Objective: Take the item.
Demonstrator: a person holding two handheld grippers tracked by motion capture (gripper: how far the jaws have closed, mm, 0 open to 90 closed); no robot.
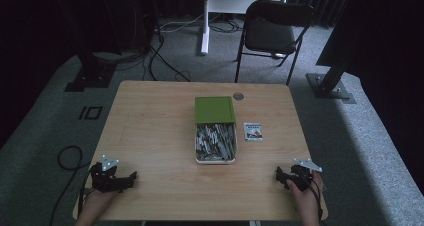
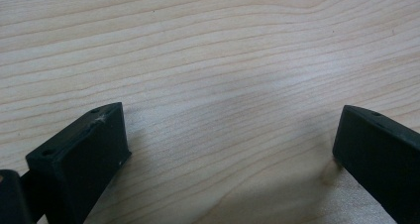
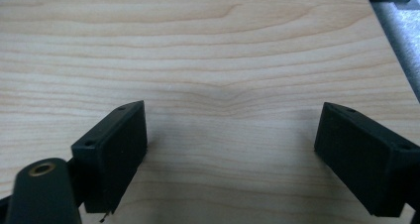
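Observation:
A white tray (image 1: 198, 158) full of several small grey and silver parts sits mid-table, with a green lid (image 1: 214, 109) lying over its far end. A small white card (image 1: 253, 131) lies just right of the tray. My left gripper (image 1: 131, 179) rests at the table's near left corner, open, with nothing between its fingers. Close up in the left gripper view, that same left gripper (image 2: 233, 135) has bare wood between its wide-apart jaws. My right gripper (image 1: 279, 174) rests at the near right corner, open and empty; the right gripper (image 3: 233, 135) also frames bare wood.
The wooden table (image 1: 150, 131) has a round grommet (image 1: 238, 96) near its far edge. A black folding chair (image 1: 272, 31) and a white stand (image 1: 205, 21) are beyond the table. Cables run over the grey floor at left.

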